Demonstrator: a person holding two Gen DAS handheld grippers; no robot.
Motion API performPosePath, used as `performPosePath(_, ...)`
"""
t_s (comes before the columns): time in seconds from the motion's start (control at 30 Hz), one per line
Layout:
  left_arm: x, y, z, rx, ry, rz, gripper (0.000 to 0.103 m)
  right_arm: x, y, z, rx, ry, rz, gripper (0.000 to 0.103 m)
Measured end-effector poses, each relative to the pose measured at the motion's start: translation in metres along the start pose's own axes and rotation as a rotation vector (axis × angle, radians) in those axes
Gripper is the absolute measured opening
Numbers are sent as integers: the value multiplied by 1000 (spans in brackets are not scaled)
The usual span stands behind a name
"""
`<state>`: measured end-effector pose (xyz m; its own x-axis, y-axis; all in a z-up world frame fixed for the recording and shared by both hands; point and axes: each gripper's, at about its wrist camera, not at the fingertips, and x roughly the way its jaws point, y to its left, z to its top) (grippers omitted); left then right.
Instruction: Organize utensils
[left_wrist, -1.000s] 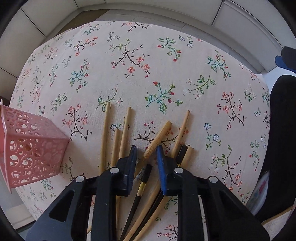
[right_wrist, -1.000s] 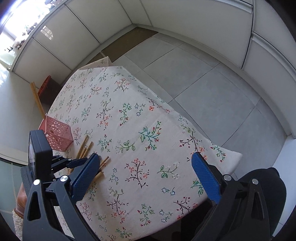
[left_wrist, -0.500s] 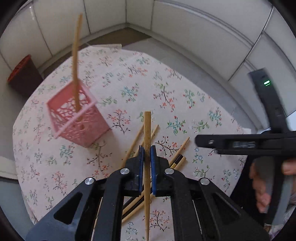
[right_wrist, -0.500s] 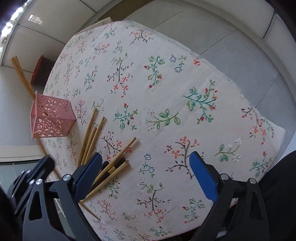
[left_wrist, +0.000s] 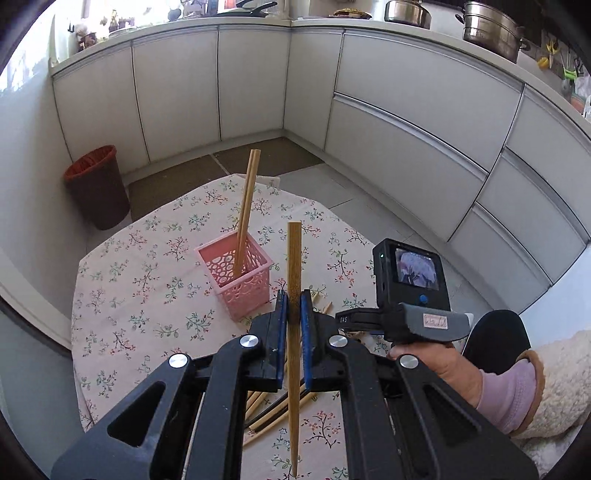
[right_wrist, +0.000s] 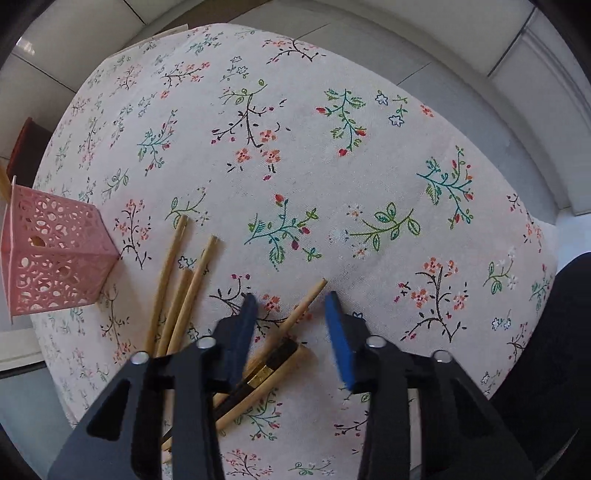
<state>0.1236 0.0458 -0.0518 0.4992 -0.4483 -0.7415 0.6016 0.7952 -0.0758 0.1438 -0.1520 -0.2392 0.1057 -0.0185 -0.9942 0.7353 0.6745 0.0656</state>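
Lifted off the tabletop (left_wrist: 122, 295) since a second ago, the left tongs (left_wrist: 291, 314) clench one bamboo chopstick (left_wrist: 294, 266) upright, while the right tongs (right_wrist: 291, 314), just narrowing, straddle another chopstick (right_wrist: 303, 306) ungripped.

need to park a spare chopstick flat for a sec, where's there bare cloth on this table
Free: the wide stretch of floral tablecloth beyond and right of the right gripper, out to the table's edge. Also the strip left of the pink basket. Crowded: the loose chopsticks piled between basket and gripper.
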Motion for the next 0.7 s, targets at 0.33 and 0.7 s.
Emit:
performPosePath(0.33, -16, 25, -3, -101, -46, -20, 6, -28, -11, 1, -45, -39, 245, 6)
performPosePath(0.7, -41, -1, 4, -84, -116, -16, 6, -150, -53, -23, -325, -333, 461, 5)
